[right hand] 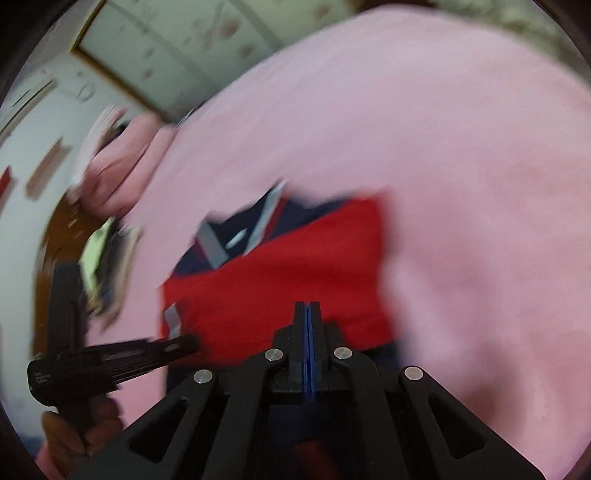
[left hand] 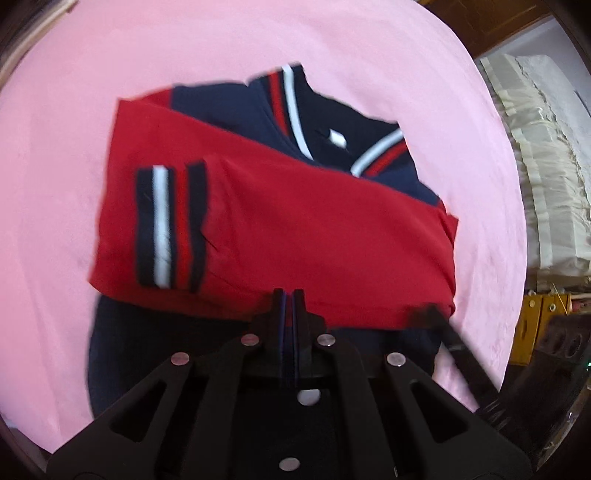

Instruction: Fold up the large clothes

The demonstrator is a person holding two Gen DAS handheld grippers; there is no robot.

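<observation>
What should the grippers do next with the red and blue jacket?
Probably lift the navy bottom part up over the red sleeves. Both sleeves already lie folded across the jacket, and the left gripper and right gripper sit shut at that lower part.

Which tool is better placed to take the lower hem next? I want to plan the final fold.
Left, probably. The left tool is shut just over the jacket where its red sleeve meets the navy lower part, near its middle. The right tool, also shut, is over the red sleeve.

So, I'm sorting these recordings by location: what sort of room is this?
Probably a bedroom at home: a pink sheet under the red and navy jacket, cream frilled bedding beside it, wooden furniture behind.
</observation>
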